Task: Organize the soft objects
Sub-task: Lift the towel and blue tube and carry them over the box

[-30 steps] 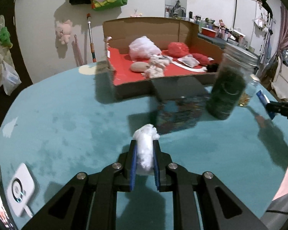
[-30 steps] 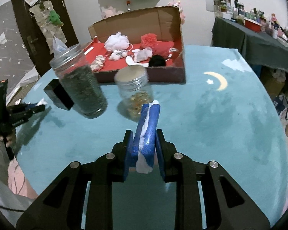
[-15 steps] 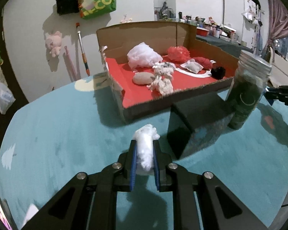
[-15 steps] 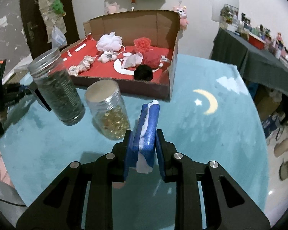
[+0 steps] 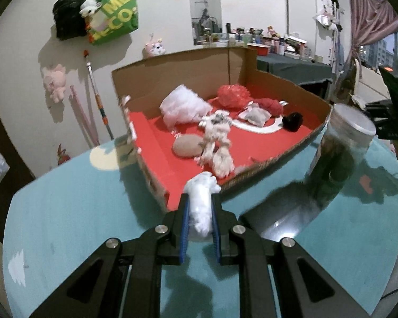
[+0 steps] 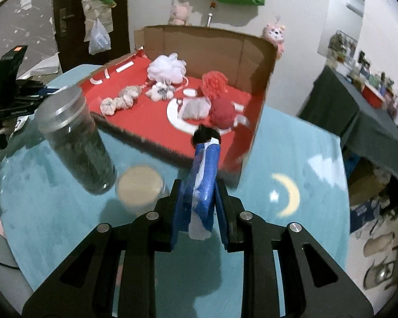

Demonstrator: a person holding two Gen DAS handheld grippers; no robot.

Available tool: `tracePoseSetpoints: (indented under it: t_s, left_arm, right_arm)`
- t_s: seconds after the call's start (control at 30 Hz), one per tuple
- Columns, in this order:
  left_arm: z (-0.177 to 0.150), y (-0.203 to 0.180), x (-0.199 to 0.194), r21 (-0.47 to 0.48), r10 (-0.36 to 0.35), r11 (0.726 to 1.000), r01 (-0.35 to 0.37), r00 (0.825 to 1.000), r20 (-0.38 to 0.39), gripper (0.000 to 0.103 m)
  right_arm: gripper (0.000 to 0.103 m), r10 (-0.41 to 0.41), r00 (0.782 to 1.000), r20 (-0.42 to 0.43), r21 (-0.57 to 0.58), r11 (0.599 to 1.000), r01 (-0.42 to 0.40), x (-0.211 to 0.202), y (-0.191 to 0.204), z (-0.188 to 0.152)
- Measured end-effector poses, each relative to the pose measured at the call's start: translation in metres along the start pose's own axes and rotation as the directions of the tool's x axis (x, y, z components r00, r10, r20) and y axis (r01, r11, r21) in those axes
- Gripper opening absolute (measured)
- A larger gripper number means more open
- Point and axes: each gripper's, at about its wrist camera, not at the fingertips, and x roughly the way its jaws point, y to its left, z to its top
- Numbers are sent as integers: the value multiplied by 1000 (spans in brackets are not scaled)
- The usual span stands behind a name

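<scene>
My left gripper (image 5: 200,206) is shut on a white fluffy wad (image 5: 201,201), held just above the near corner of the cardboard box (image 5: 172,76). The box has a red floor holding several soft items: a white puff (image 5: 184,107), a red puff (image 5: 232,95), a tan pad (image 5: 187,145), a black pom (image 5: 291,122). My right gripper (image 6: 203,185) is shut on a blue and white sponge (image 6: 204,177), poised over the box's near right corner (image 6: 254,137). The same white puff (image 6: 167,67) and red puff (image 6: 215,83) show inside.
A tall jar of dark contents (image 6: 74,137) (image 5: 339,153) and a shorter jar with a tan lid (image 6: 139,188) stand on the teal table (image 6: 291,159) before the box. A dark box shape (image 5: 286,212) lies blurred near the left gripper. The other gripper's body appears at each view's edge.
Both grippers have moved forward and up toward the cardboard box, each still holding its item. The jars now lie lower and closer in view.
</scene>
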Motion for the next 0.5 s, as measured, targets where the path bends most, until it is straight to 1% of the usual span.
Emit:
tracePoseSetpoints:
  t_s: [0.1, 0.23, 0.33, 0.5]
  left_arm:
    - [16, -3, 2, 16, -28, 999, 28, 1000, 4, 16]
    - [43, -12, 10, 34, -74, 997, 74, 997, 0, 16]
    - [61, -20, 20, 34, -131, 991, 132, 991, -22, 16]
    - [87, -39, 43, 57, -179, 981, 185, 980, -88, 16]
  right_arm:
    - [22, 0, 1000, 11, -40, 999, 0, 2, 0, 17]
    - [22, 30, 999, 19, -83, 996, -28, 8, 1, 43]
    - [22, 98, 995, 8, -84, 992, -97, 17, 3, 59]
    - [22, 206, 978, -42, -96, 973, -209, 42, 13, 84]
